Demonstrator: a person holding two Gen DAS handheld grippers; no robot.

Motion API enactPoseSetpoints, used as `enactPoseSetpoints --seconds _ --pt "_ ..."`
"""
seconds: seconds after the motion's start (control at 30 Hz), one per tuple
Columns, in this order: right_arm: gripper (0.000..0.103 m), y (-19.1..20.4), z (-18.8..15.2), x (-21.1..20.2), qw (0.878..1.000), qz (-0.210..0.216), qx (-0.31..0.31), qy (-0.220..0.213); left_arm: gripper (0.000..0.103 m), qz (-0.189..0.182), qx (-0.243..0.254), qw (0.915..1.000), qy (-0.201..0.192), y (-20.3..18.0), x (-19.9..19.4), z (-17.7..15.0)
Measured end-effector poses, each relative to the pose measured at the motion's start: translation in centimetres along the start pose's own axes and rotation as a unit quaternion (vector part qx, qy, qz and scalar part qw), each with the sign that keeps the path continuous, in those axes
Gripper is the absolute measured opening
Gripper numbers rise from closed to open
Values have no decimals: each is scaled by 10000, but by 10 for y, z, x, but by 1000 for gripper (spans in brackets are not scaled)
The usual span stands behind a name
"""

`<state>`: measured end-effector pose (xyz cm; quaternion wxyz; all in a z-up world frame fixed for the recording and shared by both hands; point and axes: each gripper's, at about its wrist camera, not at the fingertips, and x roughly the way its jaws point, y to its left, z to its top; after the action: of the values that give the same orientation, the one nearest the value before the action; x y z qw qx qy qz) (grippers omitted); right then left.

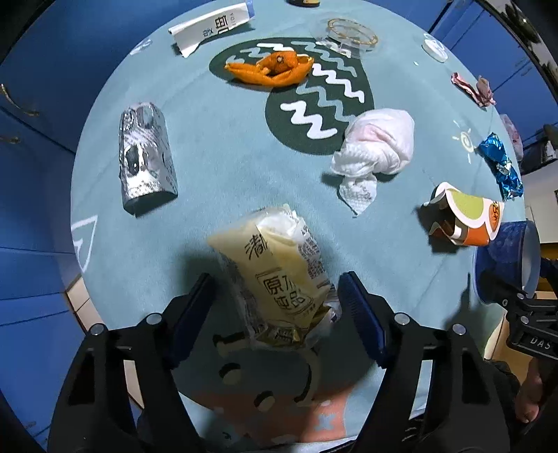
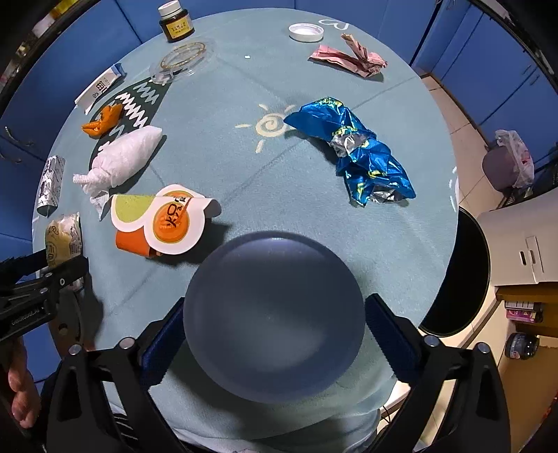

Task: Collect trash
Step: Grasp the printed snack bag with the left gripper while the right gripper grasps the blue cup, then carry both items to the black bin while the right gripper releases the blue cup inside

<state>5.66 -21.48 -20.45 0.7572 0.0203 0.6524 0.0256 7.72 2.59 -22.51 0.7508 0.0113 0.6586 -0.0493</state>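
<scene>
On the round teal table (image 1: 226, 146) lies a cream plastic food wrapper (image 1: 275, 258) with printed characters. My left gripper (image 1: 275, 278) points down over it with the wrapper between its blue pads. The right-hand pad meets the wrapper's crinkled edge, while the left-hand one stands clear of it. At the table's near edge stands a blue round container (image 2: 275, 313), also in the left wrist view (image 1: 505, 258). My right gripper (image 2: 275, 301) straddles it, both pads against its sides.
More litter lies about: orange peel (image 1: 272, 68), a tissue wad (image 1: 380, 139), a crushed orange paper cup (image 2: 164, 219), a silver foil packet (image 1: 144, 156), a blue foil wrapper (image 2: 362, 150) and pink paper (image 2: 348, 57). A glass dish (image 1: 348, 35) and brown jar (image 2: 176, 22) stand at the far edge.
</scene>
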Motion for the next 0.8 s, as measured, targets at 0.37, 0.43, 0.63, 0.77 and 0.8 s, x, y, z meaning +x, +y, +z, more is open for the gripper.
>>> enactPoseSetpoints --seconds 0.37,0.43,0.63,0.77,0.8 --pt "77 3 -2 -6 9998 -85 -152 -138 50 198 72 9997 -106 -5 -6 1" --pt "77 4 -1 -10 9995 -146 -169 -227 46 196 65 9997 -125 -9 -8 2" --pt "77 0 1 -25 9980 -275 -116 -552 38 359 38 9982 -478 -13 -27 8" --pt "77 -1 5 -36 9959 -405 -91 -800 37 496 133 9961 -723 -22 -42 15" --pt "77 -3 5 -39 9953 -426 -87 -866 37 520 153 9956 -765 -25 -44 16"
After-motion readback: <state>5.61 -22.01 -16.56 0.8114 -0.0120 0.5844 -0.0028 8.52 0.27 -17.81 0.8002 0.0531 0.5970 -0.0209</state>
